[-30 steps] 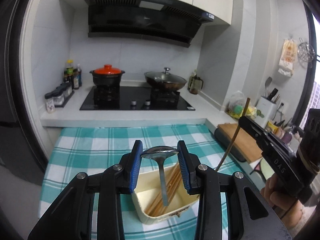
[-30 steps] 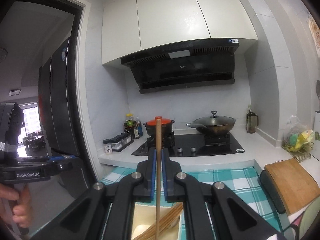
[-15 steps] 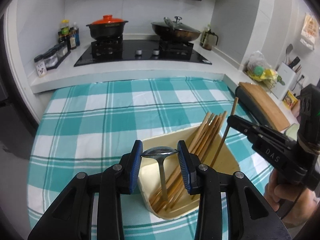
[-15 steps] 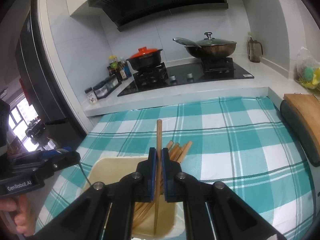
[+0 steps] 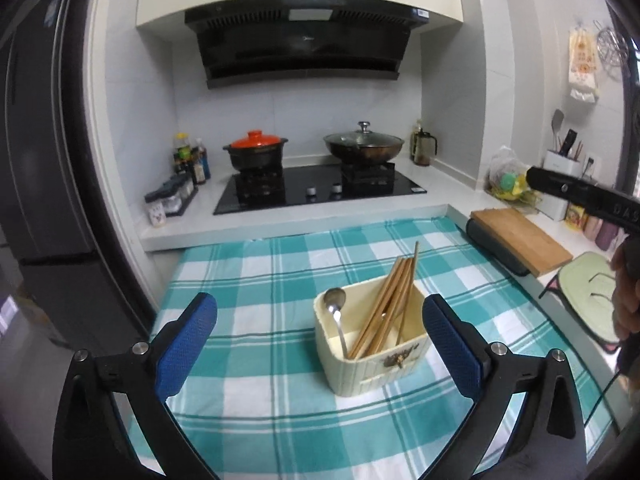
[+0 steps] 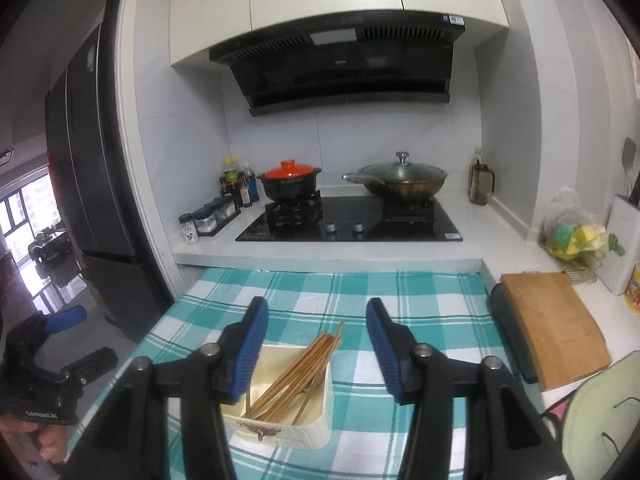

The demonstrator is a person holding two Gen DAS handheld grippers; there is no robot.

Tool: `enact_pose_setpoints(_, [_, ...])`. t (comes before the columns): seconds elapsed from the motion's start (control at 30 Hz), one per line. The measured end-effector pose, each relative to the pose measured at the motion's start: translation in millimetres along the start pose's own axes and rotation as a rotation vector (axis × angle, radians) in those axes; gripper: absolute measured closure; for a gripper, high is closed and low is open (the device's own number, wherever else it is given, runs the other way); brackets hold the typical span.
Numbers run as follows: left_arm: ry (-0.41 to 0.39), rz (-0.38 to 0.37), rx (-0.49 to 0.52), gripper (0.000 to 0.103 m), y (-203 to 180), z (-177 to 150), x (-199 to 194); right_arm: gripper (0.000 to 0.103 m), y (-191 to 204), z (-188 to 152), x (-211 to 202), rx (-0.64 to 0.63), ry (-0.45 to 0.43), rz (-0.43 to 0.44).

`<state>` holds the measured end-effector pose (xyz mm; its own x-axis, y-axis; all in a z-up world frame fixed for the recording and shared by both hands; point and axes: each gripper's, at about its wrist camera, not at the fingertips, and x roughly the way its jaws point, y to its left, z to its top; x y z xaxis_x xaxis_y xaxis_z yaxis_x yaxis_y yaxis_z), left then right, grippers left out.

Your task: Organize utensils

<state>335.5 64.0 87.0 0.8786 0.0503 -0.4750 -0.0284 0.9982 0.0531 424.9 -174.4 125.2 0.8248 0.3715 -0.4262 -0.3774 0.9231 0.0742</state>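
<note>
A cream utensil box (image 5: 374, 364) stands on the teal checked tablecloth (image 5: 280, 280). In it lean several wooden chopsticks (image 5: 390, 300) and a metal spoon (image 5: 335, 308), bowl up at the left. My left gripper (image 5: 320, 340) is open and empty, held back above the box. My right gripper (image 6: 314, 344) is open and empty, above the box (image 6: 316, 420) with the chopsticks (image 6: 308, 364) below it. The right gripper's body shows at the right edge of the left wrist view (image 5: 580, 196).
A stove (image 5: 320, 192) with an orange-lidded pot (image 5: 256, 152) and a wok (image 5: 364, 146) stands behind the table. Spice jars (image 5: 172, 200) at back left. A wooden cutting board (image 5: 520, 240) and a green mat (image 5: 588, 296) lie to the right. A fridge (image 6: 92, 200) stands at the left.
Both grippers have opened. The spoon and the chopstick now rest in the box. Both grippers have drawn back and up from it.
</note>
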Motion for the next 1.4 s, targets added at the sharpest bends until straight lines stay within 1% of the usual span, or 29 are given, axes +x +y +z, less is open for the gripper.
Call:
enact_pose_setpoints(0.07, [-0.015, 0.049, 0.016, 0.0, -10, -15, -24, 0.036, 9, -5, -37, -0.023, -0.04, -0.001])
enact_pose_setpoints(0.1, [-0.018, 0.07, 0.008, 0.0, -13, -23, -34, 0.034, 15, -12, -53, -0.04, -0.051, 0.0])
enact_pose_setpoints(0.17, [-0.027, 0.1, -0.017, 0.0, -19, -38, -56, 0.021, 26, -28, -80, -0.067, -0.056, 0.003])
enact_pose_setpoints(0.23, [-0.04, 0.139, -0.029, 0.0, -24, -54, -75, 0.016, 35, -50, -102, -0.089, -0.062, 0.005])
enact_pose_setpoints(0.3, [-0.072, 0.189, -0.028, 0.0, -30, -66, -93, 0.014, 43, -72, -120, -0.11, -0.066, -0.013])
enact_pose_setpoints(0.33, [-0.088, 0.205, -0.023, 0.0, -33, -70, -101, 0.01, 46, -83, -127, -0.116, -0.069, -0.031])
enact_pose_setpoints(0.37, [-0.097, 0.211, -0.018, 0.0, -35, -75, -108, 0.002, 48, -93, -134, -0.117, -0.071, -0.049])
enact_pose_setpoints(0.4, [-0.097, 0.213, -0.017, 0.0, -37, -79, -113, 0.0, 49, -103, -140, -0.116, -0.07, -0.063])
enact_pose_setpoints(0.47, [-0.084, 0.217, -0.039, 0.0, -39, -86, -119, 0.0, 52, -116, -146, -0.117, -0.053, -0.083])
enact_pose_setpoints(0.53, [-0.041, 0.208, -0.067, 0.0, -41, -93, -121, 0.0, 56, -126, -151, -0.116, -0.031, -0.113])
enact_pose_setpoints(0.63, [0.002, 0.154, -0.078, 0.0, -46, -102, -122, 0.0, 59, -135, -158, -0.103, -0.005, -0.124])
enact_pose_setpoints(0.67, [0.011, 0.149, -0.076, 0.0, -46, -102, -122, 0.0, 61, -137, -161, -0.098, 0.001, -0.121])
enact_pose_setpoints(0.77, [0.017, 0.166, -0.073, 0.0, -47, -104, -122, 0.0, 67, -141, -169, -0.094, 0.012, -0.099])
enact_pose_setpoints(0.93, [0.039, 0.161, -0.085, 0.0, -44, -107, -123, 0.0, 80, -147, -176, -0.125, 0.026, -0.094])
enact_pose_setpoints(1.2, [0.072, 0.158, -0.082, 0.0, -43, -113, -119, 0.0, 97, -154, -173, -0.139, 0.057, -0.057])
enact_pose_setpoints(1.4, [0.076, 0.152, -0.076, 0.0, -46, -113, -119, 0.0, 100, -156, -175, -0.142, 0.057, -0.062])
